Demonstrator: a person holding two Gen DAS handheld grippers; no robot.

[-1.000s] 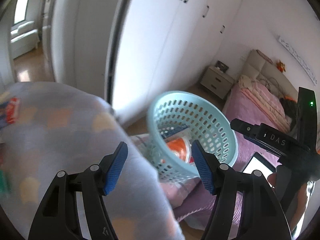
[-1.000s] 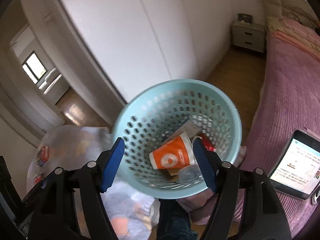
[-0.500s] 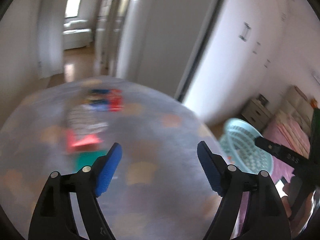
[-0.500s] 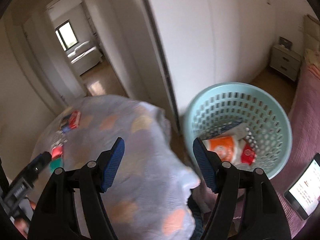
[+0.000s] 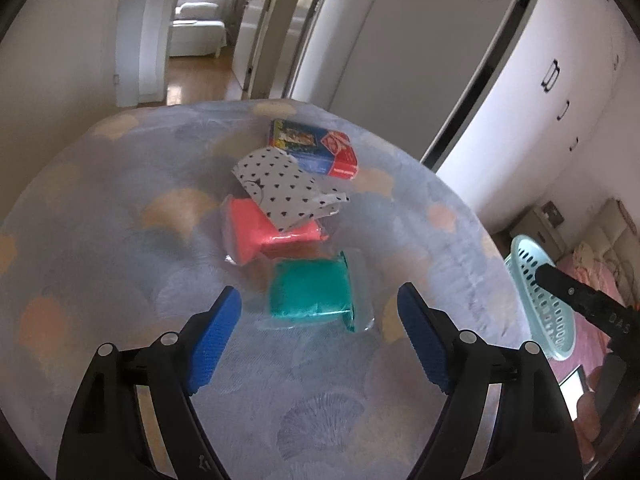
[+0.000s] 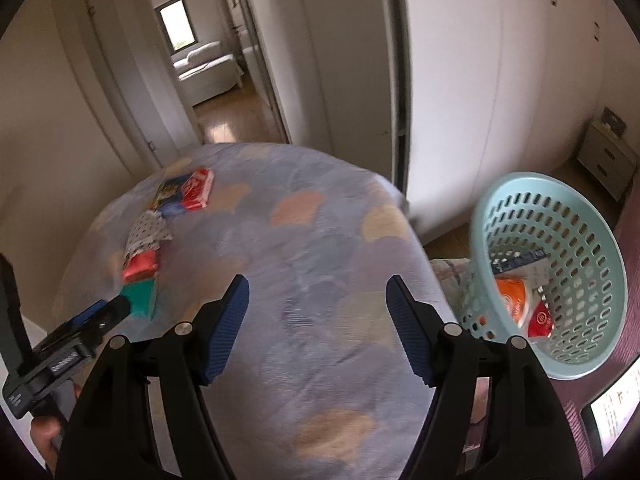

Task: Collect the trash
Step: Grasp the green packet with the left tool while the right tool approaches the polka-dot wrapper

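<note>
On a round table under a pale blue patterned cloth (image 5: 120,240) lie a green packet (image 5: 308,280), a red packet (image 5: 256,228), a black-dotted white paper wrapper (image 5: 280,184) and a blue-and-red box (image 5: 316,146). My left gripper (image 5: 316,290) hovers just short of the green packet; its jaws are opening and nothing is between them. My right gripper (image 6: 317,280) is open and empty over bare cloth. A light blue perforated basket (image 6: 520,200) stands right of the table, holding an orange cup (image 6: 514,300) and a red wrapper (image 6: 540,320).
White wardrobe doors (image 6: 460,80) rise behind the table and basket. A doorway (image 6: 208,80) leads to a room with a sofa. A lit tablet (image 6: 612,412) lies on the purple bed at bottom right, and a bedside cabinet (image 6: 604,156) stands further back.
Both views have swung from the basket to the table, so the packets now lie ahead of the left gripper. The left jaws have spread wider; the right jaws look unchanged.
</note>
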